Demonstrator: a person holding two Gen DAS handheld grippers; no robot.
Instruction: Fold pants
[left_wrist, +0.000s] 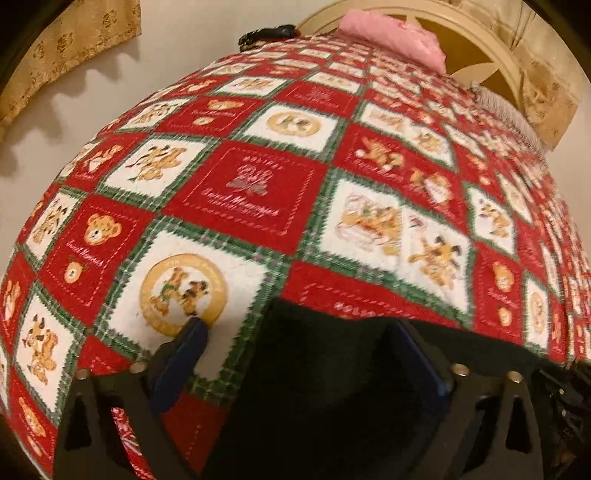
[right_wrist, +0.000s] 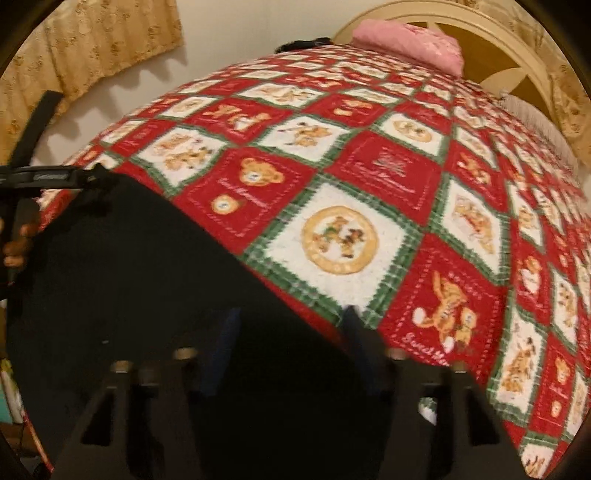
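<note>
**Left wrist view: black pants at near edge of bed**

Item 1, pants (left_wrist: 332, 369): black fabric lying on the red, white and green bear-print quilt (left_wrist: 258, 192), at its near edge. I see my left gripper (left_wrist: 299, 328) with jaws spread wide, straddling the cloth's left edge, gripping nothing.

Item 2, right gripper (right_wrist: 291, 317): jaws parted over the pants' (right_wrist: 147, 277) right edge; contact unclear through blur.

Item 3, pink pillow (right_wrist: 410, 46) against the cream headboard (right_wrist: 517, 77).
</note>
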